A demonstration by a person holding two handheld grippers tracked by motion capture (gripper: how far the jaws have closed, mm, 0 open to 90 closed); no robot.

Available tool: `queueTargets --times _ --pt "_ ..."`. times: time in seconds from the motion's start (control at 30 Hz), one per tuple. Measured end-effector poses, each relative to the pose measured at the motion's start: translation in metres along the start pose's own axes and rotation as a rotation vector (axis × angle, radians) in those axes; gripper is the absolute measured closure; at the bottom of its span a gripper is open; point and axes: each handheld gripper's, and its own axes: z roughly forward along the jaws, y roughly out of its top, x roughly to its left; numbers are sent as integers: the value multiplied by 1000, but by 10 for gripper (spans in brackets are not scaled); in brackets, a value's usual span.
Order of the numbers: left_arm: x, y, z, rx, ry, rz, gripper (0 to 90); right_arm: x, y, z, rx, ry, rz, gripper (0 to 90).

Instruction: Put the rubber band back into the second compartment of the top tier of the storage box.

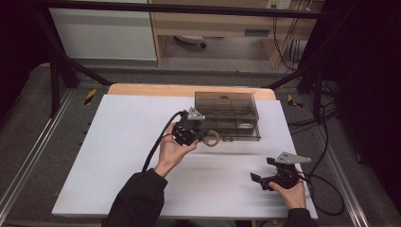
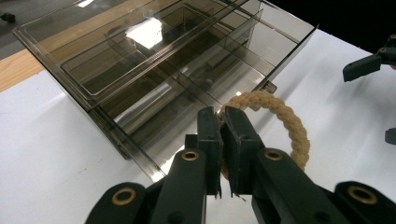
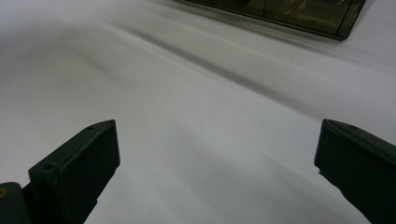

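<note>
A tan braided rope ring (image 2: pixel 285 126) hangs in my left gripper (image 2: pixel 223 122), whose jaws are shut on the ring's near side. In the high view the rope ring (image 1: pixel 212 138) sits just in front of a smoky clear plastic organizer box (image 1: pixel 231 115) with several compartments, and the left gripper (image 1: pixel 201 137) is held above the white sheet. The organizer box (image 2: pixel 163 70) lies close ahead in the left gripper view. My right gripper (image 1: pixel 261 171) stands open near the table's front right, its jaws wide apart with nothing between them, over bare white sheet (image 3: pixel 196 116).
A white sheet (image 1: pixel 118 156) covers the wooden table (image 1: pixel 142 90). Black cables (image 1: pixel 321 189) trail off the right edge. A dark frame and wooden furniture stand beyond the table's far side. A corner of the box (image 3: pixel 299 18) lies ahead of the right gripper.
</note>
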Motion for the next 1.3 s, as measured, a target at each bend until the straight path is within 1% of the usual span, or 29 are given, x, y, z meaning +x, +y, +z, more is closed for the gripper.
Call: queueTargets --times 0.53,0.7,1.3 --pt "0 14 18 -1 10 -11 845 0 0 0 0 -1 -1 8" --pt "2 16 23 5 13 -18 845 0 0 0 1 -1 0 8" --pt "0 31 42 14 23 -14 844 0 0 -1 -1 2 -1 8"
